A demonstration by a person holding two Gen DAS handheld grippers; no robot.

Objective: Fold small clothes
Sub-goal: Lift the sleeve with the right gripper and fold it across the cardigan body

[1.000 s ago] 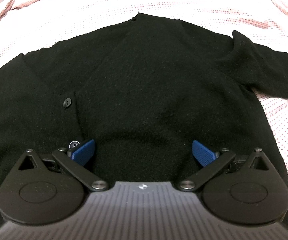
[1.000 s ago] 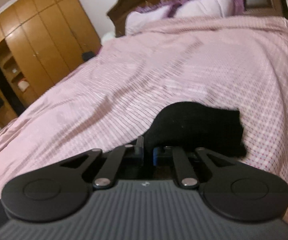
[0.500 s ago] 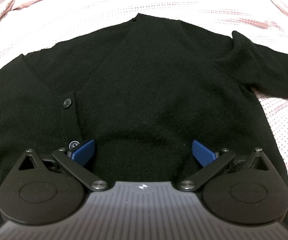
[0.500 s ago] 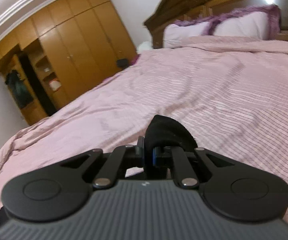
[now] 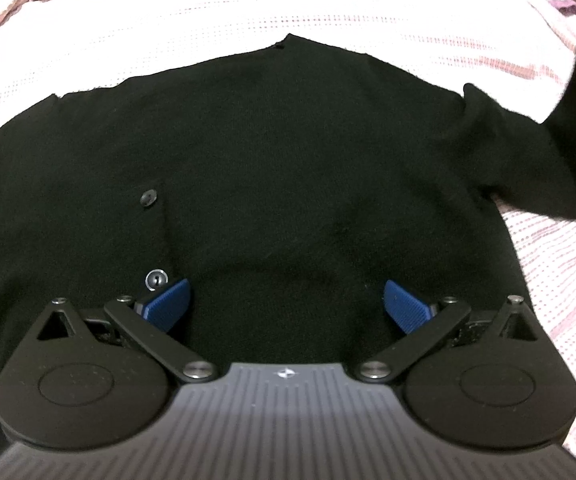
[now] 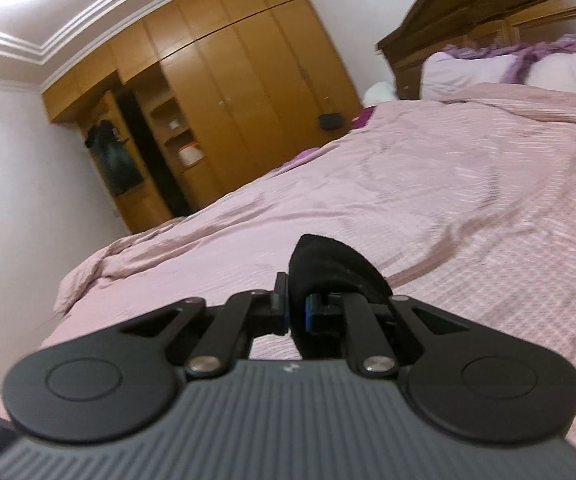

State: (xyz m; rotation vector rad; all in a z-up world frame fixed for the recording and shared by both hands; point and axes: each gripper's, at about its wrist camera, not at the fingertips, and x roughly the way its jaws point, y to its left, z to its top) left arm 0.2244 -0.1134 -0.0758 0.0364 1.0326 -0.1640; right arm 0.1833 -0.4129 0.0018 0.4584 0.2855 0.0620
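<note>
A black button-up cardigan point(image 5: 272, 168) lies spread flat on the pink bedspread point(image 5: 248, 12). My left gripper point(image 5: 286, 300) is open, its blue pads resting low over the cardigan's near edge, beside a button point(image 5: 156, 279). The cardigan's right sleeve point(image 5: 568, 128) rises off the bed at the right edge of the left wrist view. My right gripper point(image 6: 298, 312) is shut on the sleeve's cuff point(image 6: 332, 264) and holds it up above the bed.
The bed's wooden headboard point(image 6: 488, 12) and pillows point(image 6: 488, 68) are at the far right. A wooden wardrobe point(image 6: 228, 92) stands beyond the bed's far side. The bedspread point(image 6: 448, 184) stretches wide around the cardigan.
My right gripper has lifted the sleeve cuff off the bed and tilted upward. In the left wrist view the sleeve now rises at the right edge. The left gripper has not moved.
</note>
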